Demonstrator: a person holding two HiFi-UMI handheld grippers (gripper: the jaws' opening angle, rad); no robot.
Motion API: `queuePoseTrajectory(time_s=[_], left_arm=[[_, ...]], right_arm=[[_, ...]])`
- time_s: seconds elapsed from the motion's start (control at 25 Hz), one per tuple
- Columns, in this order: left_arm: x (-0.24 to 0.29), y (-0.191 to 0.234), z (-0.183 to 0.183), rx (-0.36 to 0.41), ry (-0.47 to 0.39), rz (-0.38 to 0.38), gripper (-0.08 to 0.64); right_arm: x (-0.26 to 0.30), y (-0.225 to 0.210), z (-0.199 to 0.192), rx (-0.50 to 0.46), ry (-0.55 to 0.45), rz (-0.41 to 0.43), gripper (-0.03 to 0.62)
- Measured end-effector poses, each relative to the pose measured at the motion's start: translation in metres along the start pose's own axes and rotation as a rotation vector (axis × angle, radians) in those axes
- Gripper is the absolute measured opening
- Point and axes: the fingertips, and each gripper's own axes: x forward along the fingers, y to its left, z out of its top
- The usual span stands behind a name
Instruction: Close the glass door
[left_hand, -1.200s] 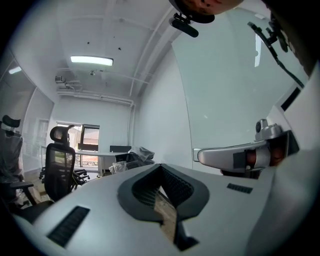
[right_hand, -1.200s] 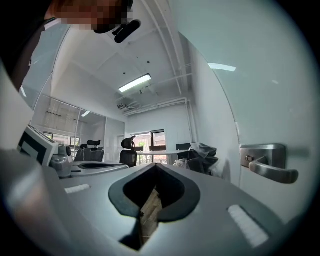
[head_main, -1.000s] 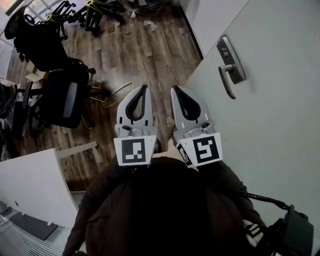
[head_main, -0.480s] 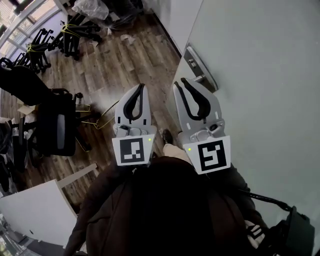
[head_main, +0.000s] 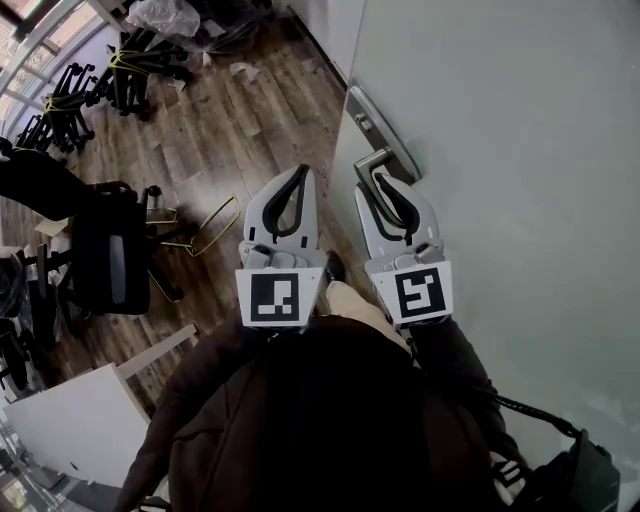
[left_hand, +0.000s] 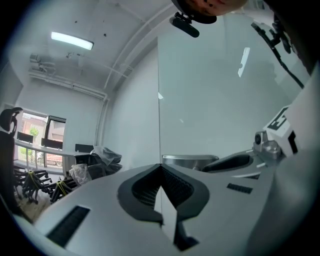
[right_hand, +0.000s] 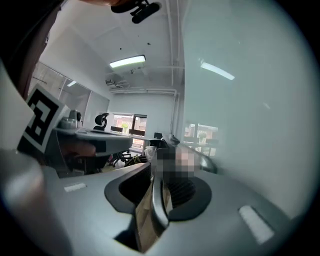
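The frosted glass door fills the right of the head view, its edge running up to the far wall. Its metal door handle sits on a steel plate at that edge. My right gripper is shut on the door handle; in the right gripper view the door handle runs down between the jaws of the right gripper. My left gripper hangs just left of it, shut and holding nothing. The left gripper points at the glass door and the handle plate.
Dark wood floor lies left of the door. A black office chair and a yellow wire frame stand at the left, stacked chair bases farther back. A white panel is at lower left.
The right gripper moved forward onto the door handle and its jaws went from open to shut on it. The left gripper stayed shut alongside.
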Motion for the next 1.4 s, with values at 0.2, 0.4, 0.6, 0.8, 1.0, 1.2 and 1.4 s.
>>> queuePoseTrajectory(time_s=[0.2,0.4,0.6,0.8,1.0,1.2,1.4], left_arm=[[-0.006,0.009,-0.008,-0.002,0.012,0.019,-0.003],[-0.019,0.009,-0.012,0.006,0.019,0.005,-0.003],[-0.055,0.027,-0.013,-0.002,-0.002,0.026,-0.003],[-0.068,0.024,-0.006,0.011,-0.003,0.052,-0.003],[-0.095,0.034,-0.004,0.011,0.007,0.097,-0.003],[-0.096,0.022,-0.011,0.012,0.027,0.156,-0.003],[-0.141,0.030,0.002,0.025,0.012,0.195,-0.003]], right_arm=[[0.003,-0.002,-0.009,0.002,-0.016,-0.034,0.075],[0.003,0.006,-0.009,0.021,-0.026,-0.013,0.069],[-0.001,0.039,-0.009,0.027,-0.033,0.012,0.067],[-0.004,0.040,-0.006,0.041,-0.046,0.055,0.067],[-0.005,0.056,-0.003,0.038,-0.047,0.099,0.068],[-0.006,0.048,-0.011,0.048,-0.053,0.152,0.068],[-0.018,0.097,0.001,0.053,-0.054,0.192,0.069]])
